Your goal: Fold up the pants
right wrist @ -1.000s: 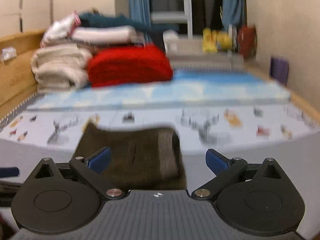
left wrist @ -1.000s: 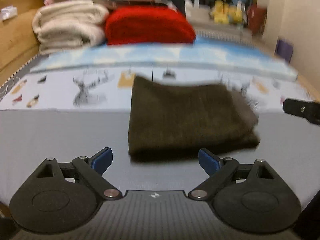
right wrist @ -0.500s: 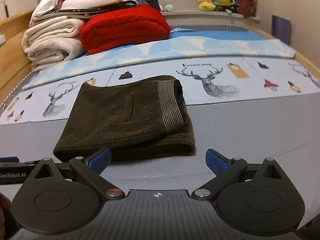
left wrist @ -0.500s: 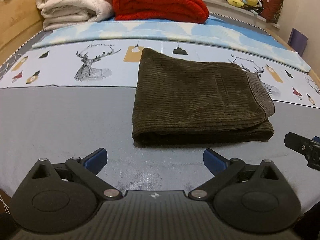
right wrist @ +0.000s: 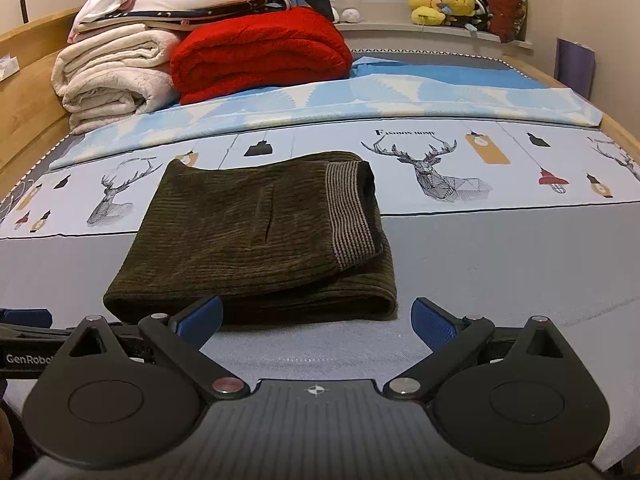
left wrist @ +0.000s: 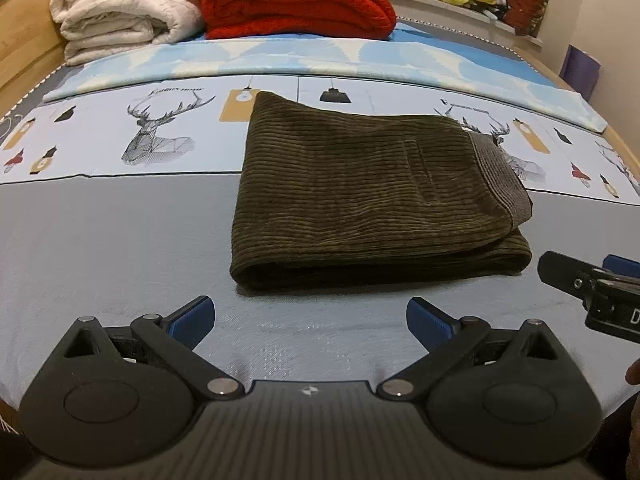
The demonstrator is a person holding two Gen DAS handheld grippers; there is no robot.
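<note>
Dark olive corduroy pants [left wrist: 372, 196] lie folded into a compact rectangle on the bed, ribbed waistband at the right end; they also show in the right wrist view [right wrist: 260, 236]. My left gripper [left wrist: 310, 318] is open and empty, just short of the pants' near edge. My right gripper [right wrist: 316, 316] is open and empty, close to the near fold, its left fingertip in front of the cloth. The right gripper's side shows at the right edge of the left wrist view [left wrist: 592, 284].
The bed has a grey sheet [left wrist: 100, 248] with a deer-print band [left wrist: 160, 132] and a blue blanket [right wrist: 360, 96]. Folded cream blankets [right wrist: 112, 80] and a red blanket [right wrist: 260, 52] are stacked at the head. Plush toys [right wrist: 448, 4] sit on the sill. Wooden bed rail [right wrist: 28, 92] at left.
Both grippers have tilted down and steadied, so the folded pants appear sharper and slightly nearer. The pants themselves have not moved. Both grippers stay open.
</note>
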